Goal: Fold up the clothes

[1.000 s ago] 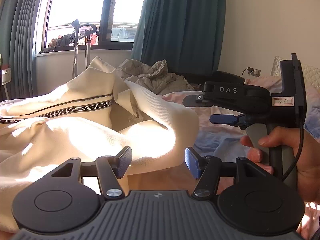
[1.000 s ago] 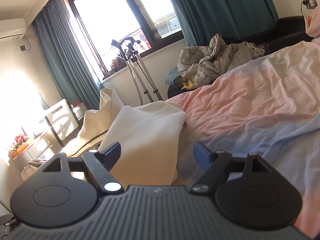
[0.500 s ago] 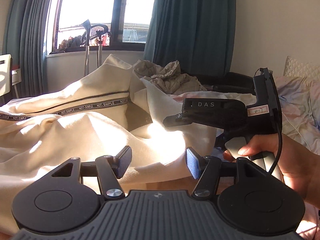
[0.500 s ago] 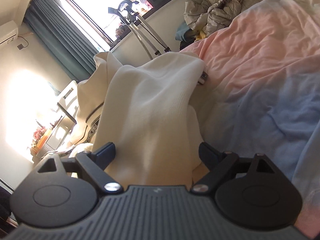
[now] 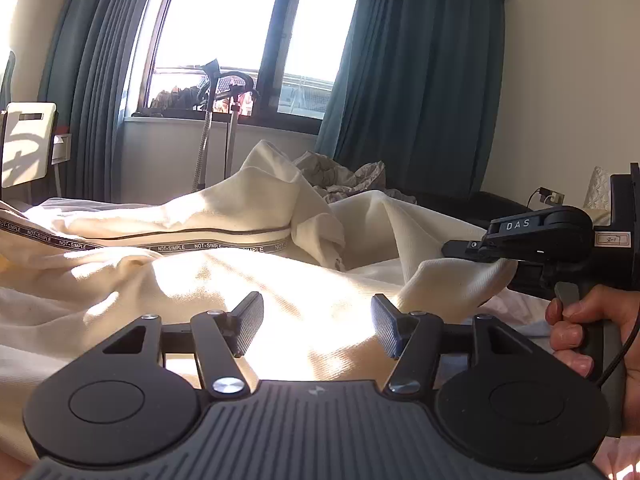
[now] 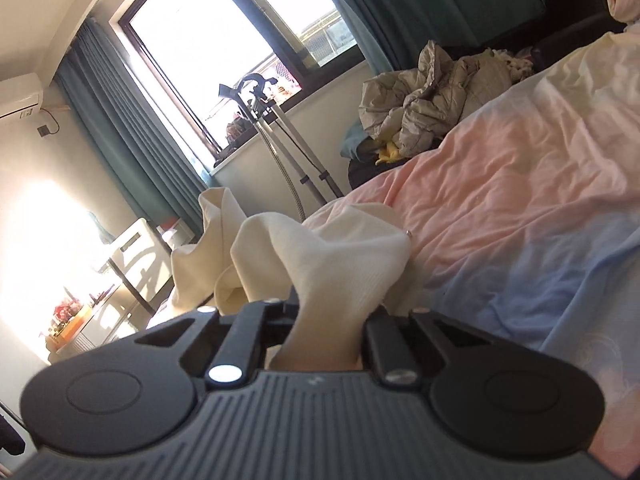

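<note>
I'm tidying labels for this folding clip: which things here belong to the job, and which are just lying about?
Part of the job:
- cream garment
- right gripper, jaws closing on a fold of it
- left gripper, jaws apart

Just lying about:
- grey quilted jacket
- garment steamer
- pink-and-blue bedsheet

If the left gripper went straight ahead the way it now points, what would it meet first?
Most likely the cream garment lying sunlit just beyond the left gripper, whose jaws stand open with nothing pinched. Depth is hard to judge in this fisheye view.

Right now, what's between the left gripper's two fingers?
Left wrist view: sunlit cream garment lies beyond the left gripper's spread fingers, which don't pinch it.
</note>
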The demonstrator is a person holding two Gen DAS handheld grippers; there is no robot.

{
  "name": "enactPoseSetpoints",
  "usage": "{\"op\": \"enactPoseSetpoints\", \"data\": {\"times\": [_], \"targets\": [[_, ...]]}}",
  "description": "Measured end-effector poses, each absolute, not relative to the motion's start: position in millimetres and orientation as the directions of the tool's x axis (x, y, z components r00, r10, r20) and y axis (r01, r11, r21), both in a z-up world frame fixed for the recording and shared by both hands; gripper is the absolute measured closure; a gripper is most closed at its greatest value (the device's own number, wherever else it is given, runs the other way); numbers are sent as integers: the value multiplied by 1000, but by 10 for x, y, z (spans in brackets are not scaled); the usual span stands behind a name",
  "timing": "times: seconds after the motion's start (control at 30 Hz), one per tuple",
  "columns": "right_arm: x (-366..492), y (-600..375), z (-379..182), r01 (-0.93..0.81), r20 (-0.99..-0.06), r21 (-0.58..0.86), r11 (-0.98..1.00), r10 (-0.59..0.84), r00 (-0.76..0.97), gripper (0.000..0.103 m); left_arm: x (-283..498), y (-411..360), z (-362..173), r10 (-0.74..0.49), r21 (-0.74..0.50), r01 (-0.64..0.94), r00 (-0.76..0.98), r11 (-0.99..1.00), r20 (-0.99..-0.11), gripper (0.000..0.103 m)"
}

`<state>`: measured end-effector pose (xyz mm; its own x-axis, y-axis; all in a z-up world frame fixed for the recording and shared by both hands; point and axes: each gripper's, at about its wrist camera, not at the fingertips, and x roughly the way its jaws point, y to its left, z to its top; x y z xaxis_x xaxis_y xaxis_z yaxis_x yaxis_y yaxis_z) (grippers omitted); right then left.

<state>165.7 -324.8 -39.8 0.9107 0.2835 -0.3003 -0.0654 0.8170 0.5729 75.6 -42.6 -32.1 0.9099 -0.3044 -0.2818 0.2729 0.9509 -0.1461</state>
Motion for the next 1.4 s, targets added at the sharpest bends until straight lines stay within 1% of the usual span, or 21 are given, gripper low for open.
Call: {"op": "enactPoseSetpoints", "data": {"times": [0.07, 0.17, 0.27, 0.37, 0.43, 0.47, 0.5, 0.63, 0.7, 0.77, 0.8, 0.83, 0.9, 1.0, 1.1, 1.17, 1.23, 1.3, 1.33, 1.37, 1.4], "targets": [[1549, -3295, -346, -61, -310, 571, 819, 284, 907, 93, 742, -387, -291, -311, -162, 275, 911, 948, -271, 40], [1402, -3401, -374, -54, -355, 601, 797, 327, 876, 91, 738, -344, -271, -318, -184, 275, 909, 944, -270, 40], [1354, -3523, -534, -2, -389, 687, 727, 370, 844, 82, 744, -307, -269, -320, -195, 273, 906, 942, -275, 40], [1409, -3660, -654, 36, -371, 758, 651, 385, 845, 69, 757, -269, -279, -325, -211, 273, 903, 939, -279, 40], [1493, -3753, -752, 75, -365, 792, 606, 371, 854, 40, 788, -262, -295, -327, -215, 272, 900, 938, -287, 40], [1536, -3810, -814, 96, -359, 814, 573, 368, 858, 37, 806, -259, -307, -327, -217, 271, 899, 938, -292, 40], [1579, -3867, -875, 116, -354, 835, 538, 363, 862, 36, 822, -257, -318, -327, -219, 270, 897, 938, -297, 40], [1706, -4184, -1306, 241, -324, 933, 268, 334, 885, 35, 887, -242, -371, -327, -221, 266, 892, 938, -313, 40], [1770, -4245, -1485, 275, -330, 940, 200, 345, 879, 38, 911, -245, -387, -331, -223, 269, 888, 937, -318, 40], [1857, -4235, -1578, 271, -319, 947, 173, 392, 863, 51, 919, -257, -396, -336, -220, 276, 886, 936, -319, 40], [1902, -4225, -1618, 267, -311, 950, 163, 417, 854, 76, 915, -262, -395, -337, -217, 278, 886, 936, -317, 40], [1914, -4203, -1567, 260, -319, 946, 193, 410, 855, 90, 911, -262, -393, -337, -214, 279, 887, 936, -315, 40], [1868, -4153, -1341, 207, -308, 933, 294, 355, 883, 93, 903, -253, -380, -334, -213, 277, 891, 937, -307, 40], [1685, -3957, -757, 50, -217, 832, 553, 241, 946, 94, 891, -221, -351, -328, -221, 271, 899, 937, -291, 40], [1353, -3619, -249, -80, -90, 639, 765, 177, 980, 94, 863, -180, -312, -321, -230, 263, 908, 937, -270, 40], [1042, -3379, -36, -122, -18, 456, 882, 146, 989, 94, 843, -142, -282, -319, -239, 259, 911, 936, -261, 40], [855, -3223, 35, -159, 5, 356, 921, 169, 986, 93, 825, -100, -256, -321, -256, 257, 912, 932, -257, 40], [788, -3197, 15, -185, -41, 394, 900, 218, 975, 89, 807, -72, -243, -330, -265, 262, 909, 928, -256, 40], [792, -3242, -30, -189, -68, 443, 877, 243, 968, 85, 793, -65, -236, -331, -264, 265, 909, 928, -254, 40], [807, -3307, -85, -188, -94, 498, 847, 268, 959, 84, 780, -61, -232, -330, -262, 265, 909, 928, -253, 40], [821, -3371, -141, -184, -117, 551, 814, 293, 949, 80, 772, -54, -224, -331, -265, 265, 909, 927, -252, 40]]}}
